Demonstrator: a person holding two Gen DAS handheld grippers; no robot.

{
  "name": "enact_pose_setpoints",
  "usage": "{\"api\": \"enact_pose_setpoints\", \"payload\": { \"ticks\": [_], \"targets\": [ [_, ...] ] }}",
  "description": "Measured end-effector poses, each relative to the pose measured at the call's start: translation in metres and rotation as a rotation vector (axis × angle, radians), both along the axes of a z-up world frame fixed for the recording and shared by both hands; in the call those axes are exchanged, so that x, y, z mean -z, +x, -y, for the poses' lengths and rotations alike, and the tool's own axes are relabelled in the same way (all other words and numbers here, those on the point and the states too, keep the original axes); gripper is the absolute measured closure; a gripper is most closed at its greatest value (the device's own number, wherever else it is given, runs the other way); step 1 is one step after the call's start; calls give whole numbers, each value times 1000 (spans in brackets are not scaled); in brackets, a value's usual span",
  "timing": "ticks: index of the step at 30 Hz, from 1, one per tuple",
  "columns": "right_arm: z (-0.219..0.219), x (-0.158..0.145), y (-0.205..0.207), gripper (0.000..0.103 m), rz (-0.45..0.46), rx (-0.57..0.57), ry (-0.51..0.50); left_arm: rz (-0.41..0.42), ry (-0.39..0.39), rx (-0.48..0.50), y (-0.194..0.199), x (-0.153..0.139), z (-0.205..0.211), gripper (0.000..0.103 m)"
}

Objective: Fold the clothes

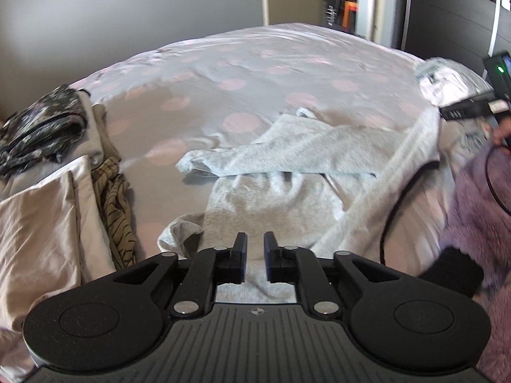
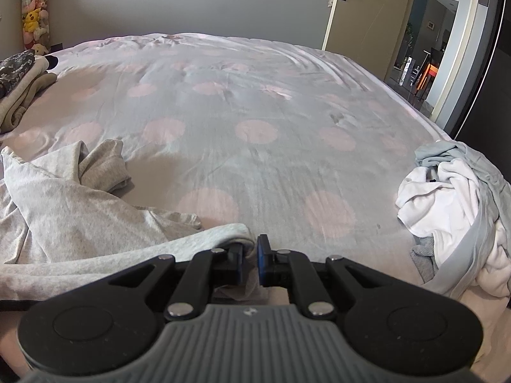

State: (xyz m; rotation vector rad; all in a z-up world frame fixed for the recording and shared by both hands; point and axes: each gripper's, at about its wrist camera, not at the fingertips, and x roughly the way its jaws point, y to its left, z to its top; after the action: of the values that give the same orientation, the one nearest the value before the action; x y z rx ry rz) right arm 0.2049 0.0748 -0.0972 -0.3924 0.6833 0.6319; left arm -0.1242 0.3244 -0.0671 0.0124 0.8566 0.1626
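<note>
Item: grey top (image 1: 274,191), spread crumpled on the spotted bedspread (image 1: 242,73), one sleeve folded across the body, hem end toward the person

Left gripper (image 1: 255,249): jaws a little apart, nothing between them, hovering over the near edge of the top

Right gripper (image 2: 250,255): jaws clamped on a fold of the top's edge, cloth visible between the pads, low over the bed

Nearby: folded stack (image 1: 41,127) at the left side; unfolded heap (image 2: 453,198) at the right corner; cable (image 1: 396,204) lying across the top's right side

Risks, as judged:
- right grip is only on a thin edge; a hard pull may slip it out
- with only one hand holding, lifting would drag the top askew and undo the sleeve fold
- cable may snag the cloth or get folded in
- creases in the body will set into the fold if not smoothed
</note>
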Motion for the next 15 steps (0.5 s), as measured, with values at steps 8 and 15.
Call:
{"api": "enact_pose_setpoints", "payload": {
  "ticks": [8,15],
  "targets": [
    [-1,1,1,93,-5,-6,-1,-103,87,232,-5,5,37,88],
    [0,-1,-1,92,3,-13,7,-132,109,261,-18,9,48,88]
  ]
}}
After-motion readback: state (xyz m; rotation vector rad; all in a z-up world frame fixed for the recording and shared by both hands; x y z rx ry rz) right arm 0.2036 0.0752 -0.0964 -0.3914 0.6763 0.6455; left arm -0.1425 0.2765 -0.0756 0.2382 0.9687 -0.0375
